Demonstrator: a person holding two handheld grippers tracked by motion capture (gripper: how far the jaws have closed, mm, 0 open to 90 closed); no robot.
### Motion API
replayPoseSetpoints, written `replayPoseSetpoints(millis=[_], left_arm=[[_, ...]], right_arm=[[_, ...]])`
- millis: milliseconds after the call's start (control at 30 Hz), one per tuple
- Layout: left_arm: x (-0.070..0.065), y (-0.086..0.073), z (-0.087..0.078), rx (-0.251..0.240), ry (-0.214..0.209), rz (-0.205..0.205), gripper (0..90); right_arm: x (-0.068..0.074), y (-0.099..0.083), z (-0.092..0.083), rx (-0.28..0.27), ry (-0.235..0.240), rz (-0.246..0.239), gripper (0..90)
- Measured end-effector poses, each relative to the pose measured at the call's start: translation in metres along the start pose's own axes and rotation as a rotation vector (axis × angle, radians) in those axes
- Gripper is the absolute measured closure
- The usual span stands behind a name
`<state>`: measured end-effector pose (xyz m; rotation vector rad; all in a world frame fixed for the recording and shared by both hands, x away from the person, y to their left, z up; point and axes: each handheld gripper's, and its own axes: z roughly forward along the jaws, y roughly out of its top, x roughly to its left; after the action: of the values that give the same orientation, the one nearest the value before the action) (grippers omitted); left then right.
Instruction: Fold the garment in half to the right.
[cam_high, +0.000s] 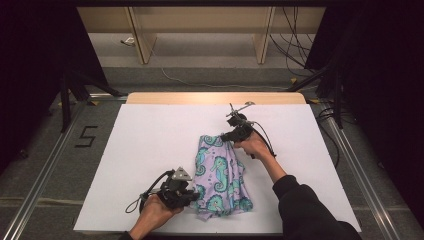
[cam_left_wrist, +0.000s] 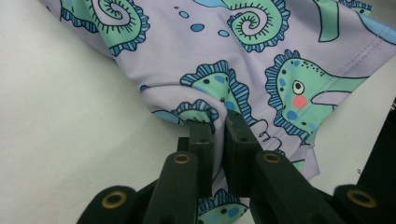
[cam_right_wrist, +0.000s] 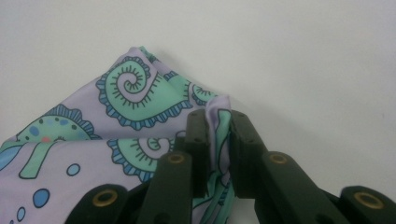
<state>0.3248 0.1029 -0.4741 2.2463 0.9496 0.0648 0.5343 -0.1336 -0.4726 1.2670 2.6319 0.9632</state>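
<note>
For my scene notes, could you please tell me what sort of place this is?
Probably a lab recording station: a white table framed by black curtains, loose cables on the floor, and a handheld left gripper pinching seahorse-print cloth.

You are working over a white sheet (cam_high: 150, 150) that covers most of the table; a strip of bare wooden tabletop (cam_high: 215, 98) shows along its far edge. Two metal rails (cam_high: 45, 165) run along the floor on either side of the table. A black numeral 5 (cam_high: 86, 136) is marked on the grey floor to your left. Beyond the table stands light wooden furniture (cam_high: 142, 40) with upright panels. Loose cables (cam_high: 292, 45) trail across the floor at the far right, and black curtains (cam_high: 30, 60) close off both sides.
</note>
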Motion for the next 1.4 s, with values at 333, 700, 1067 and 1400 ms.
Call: replayPoseSetpoints(millis=[333,700,1067,1400], left_arm=[[0.002,0.004,0.006,-0.001,0.015,0.006,83.0],[0.001,0.006,0.01,0.001,0.032,0.021,82.8],[0.0,0.008,0.014,0.006,0.033,0.035,82.7],[0.006,0.013,0.018,-0.009,0.054,0.026,82.7]], right_arm=[[-0.003,0.003,0.005,-0.011,-0.014,0.003,80.3],[-0.008,0.004,0.008,-0.012,-0.022,0.013,79.9],[-0.01,0.004,0.008,-0.017,-0.026,0.009,79.7],[-0.017,0.005,0.008,-0.029,-0.044,0.027,79.7]])
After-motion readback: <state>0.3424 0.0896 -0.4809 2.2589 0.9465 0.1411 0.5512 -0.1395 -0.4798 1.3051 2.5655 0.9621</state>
